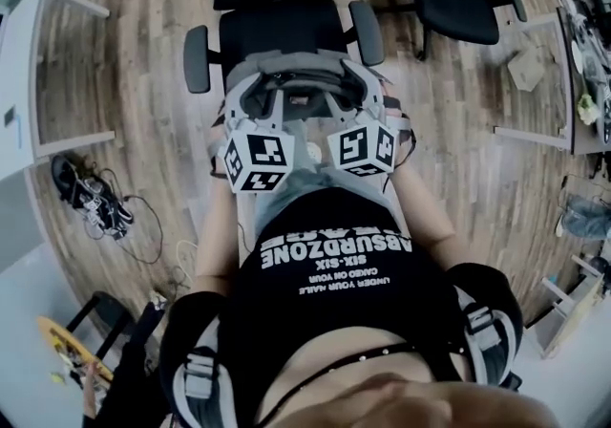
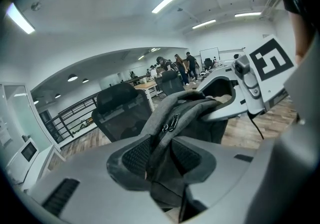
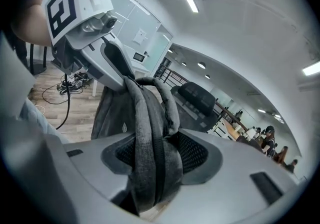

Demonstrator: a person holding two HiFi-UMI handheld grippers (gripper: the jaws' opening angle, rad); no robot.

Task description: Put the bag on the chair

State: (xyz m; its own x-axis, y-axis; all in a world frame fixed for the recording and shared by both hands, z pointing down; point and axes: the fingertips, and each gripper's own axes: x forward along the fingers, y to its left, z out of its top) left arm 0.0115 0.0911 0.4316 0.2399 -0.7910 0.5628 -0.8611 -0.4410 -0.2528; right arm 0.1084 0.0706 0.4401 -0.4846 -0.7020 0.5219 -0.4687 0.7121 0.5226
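Black shirt — white lettering, grey straps

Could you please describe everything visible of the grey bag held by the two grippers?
The bag is a grey backpack of soft, woven-looking fabric, with a dark zip and metal pullers near its top. It hangs slumped and creased between the two grippers: the left gripper pinches a fold beside the zip, and the right gripper clamps bunched straps or fabric. In the head view it is held off the floor before the black office chair; whether it touches the seat cannot be told.
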